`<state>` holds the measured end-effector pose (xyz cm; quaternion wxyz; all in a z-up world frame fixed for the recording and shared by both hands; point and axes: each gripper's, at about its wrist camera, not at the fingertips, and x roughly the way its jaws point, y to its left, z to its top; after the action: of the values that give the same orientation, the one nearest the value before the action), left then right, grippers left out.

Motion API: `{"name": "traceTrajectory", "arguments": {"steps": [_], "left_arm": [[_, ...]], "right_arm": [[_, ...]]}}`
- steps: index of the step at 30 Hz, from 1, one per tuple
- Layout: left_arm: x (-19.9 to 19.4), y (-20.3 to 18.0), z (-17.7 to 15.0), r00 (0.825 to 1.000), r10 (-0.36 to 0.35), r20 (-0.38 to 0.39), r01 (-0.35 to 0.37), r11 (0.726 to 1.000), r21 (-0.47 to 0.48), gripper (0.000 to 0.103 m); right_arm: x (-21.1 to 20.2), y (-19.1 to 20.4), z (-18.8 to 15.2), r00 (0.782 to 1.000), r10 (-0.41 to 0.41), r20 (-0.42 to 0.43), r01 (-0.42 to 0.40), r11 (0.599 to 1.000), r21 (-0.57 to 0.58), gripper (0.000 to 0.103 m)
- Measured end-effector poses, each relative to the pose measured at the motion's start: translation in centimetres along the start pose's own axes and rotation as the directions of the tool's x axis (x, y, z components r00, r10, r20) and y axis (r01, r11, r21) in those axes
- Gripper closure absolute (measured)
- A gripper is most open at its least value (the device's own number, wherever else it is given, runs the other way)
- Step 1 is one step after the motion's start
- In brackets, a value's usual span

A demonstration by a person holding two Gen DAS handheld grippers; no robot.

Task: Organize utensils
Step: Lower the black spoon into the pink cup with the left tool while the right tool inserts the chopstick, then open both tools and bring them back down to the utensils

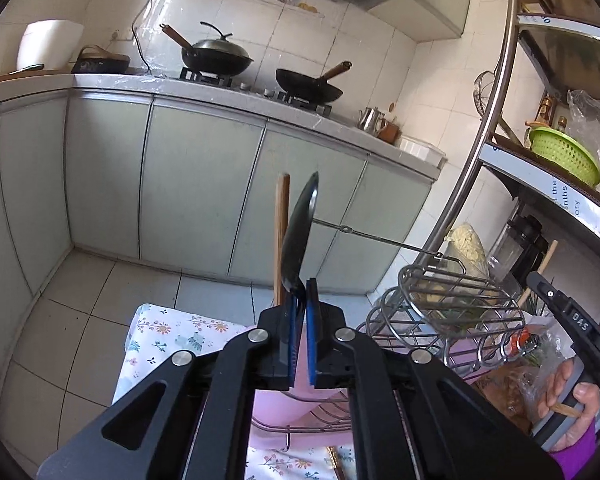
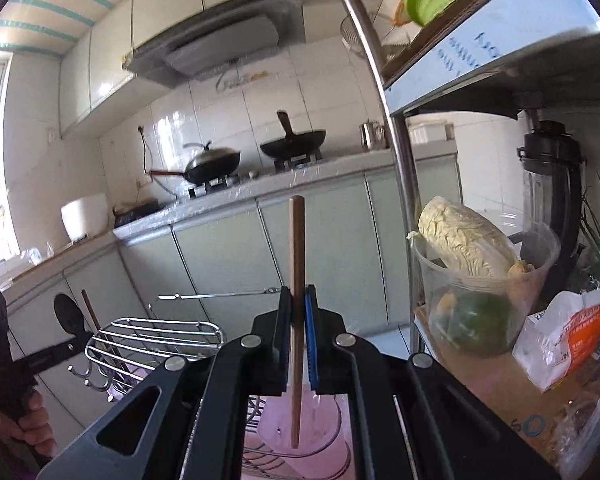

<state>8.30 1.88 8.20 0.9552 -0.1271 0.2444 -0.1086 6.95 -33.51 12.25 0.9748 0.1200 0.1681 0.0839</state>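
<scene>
My left gripper (image 1: 300, 286) is shut on the neck of a black spoon (image 1: 299, 232), whose bowl stands upright above the blue pads. A wooden chopstick (image 1: 281, 236) rises just left of the spoon. Its lower end is hidden behind the left finger, so I cannot tell if it is gripped. My right gripper (image 2: 298, 294) is shut on another wooden chopstick (image 2: 297, 248), held upright with its lower end over a pink cup (image 2: 320, 436). The pink cup (image 1: 276, 404) sits in a wire rack (image 1: 460, 312) under both grippers.
The wire rack (image 2: 156, 336) has hooks and a long metal skewer (image 2: 220, 295) sticking out. To the right, a metal shelf pole (image 2: 400, 184) fronts a cabbage in a plastic tub (image 2: 464, 236), a blender (image 2: 552, 184) and a bag. Below lies a floral cloth (image 1: 168, 332). Woks stand on the far stove.
</scene>
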Motion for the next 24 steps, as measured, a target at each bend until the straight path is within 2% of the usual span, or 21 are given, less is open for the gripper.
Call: {"name": "traceTrajectory", "arguments": {"steps": [7,10,13,16,18,19,20,22,24], "left_arm": [[0.7,0.6,1.8,0.995,-0.036,-0.097,0.034,0.999,-0.021,0.100],[2.2,0.9,0.7,0.987,-0.004,-0.159,0.002,1.000,-0.011,0.100],[3.6,1.4,-0.7,0.979,0.008,-0.203,-0.015,0.999,-0.032,0.100],[3.5,1.8,-1.0,0.983,-0.007,-0.185,-0.006,0.998,-0.068,0.099],[3.4,1.9,-0.8,0.982,-0.016,-0.187,-0.001,0.996,-0.091,0.095],[3.2,2.0,-0.7,0.983,-0.021,-0.182,0.003,0.995,-0.097,0.088],[2.9,2.0,-0.5,0.985,-0.016,-0.169,-0.001,0.995,-0.099,0.078],[2.1,2.0,0.0,0.990,-0.010,-0.144,-0.005,0.995,-0.101,0.070],[1.4,2.1,0.5,0.992,-0.004,-0.125,-0.009,0.994,-0.106,0.068]], "right_arm": [[2.1,0.6,0.4,0.995,-0.008,-0.104,0.004,0.999,-0.033,0.097],[3.3,0.4,-1.0,0.988,-0.019,-0.154,0.015,0.999,-0.030,0.097],[3.2,0.3,-1.9,0.991,-0.023,-0.129,0.019,0.999,-0.030,0.097],[3.1,0.2,-2.1,0.990,-0.015,-0.137,0.011,1.000,-0.026,0.095],[2.9,0.2,-2.0,0.991,0.000,-0.137,-0.005,0.999,-0.032,0.089],[2.8,0.2,-1.9,0.990,0.002,-0.139,-0.008,0.999,-0.040,0.074],[2.6,0.3,-1.7,0.990,0.003,-0.140,-0.010,0.999,-0.047,0.065],[2.0,0.5,-1.4,0.991,0.015,-0.133,-0.022,0.998,-0.054,0.065],[1.4,0.7,-0.9,0.992,0.019,-0.128,-0.027,0.998,-0.059,0.065]]}}
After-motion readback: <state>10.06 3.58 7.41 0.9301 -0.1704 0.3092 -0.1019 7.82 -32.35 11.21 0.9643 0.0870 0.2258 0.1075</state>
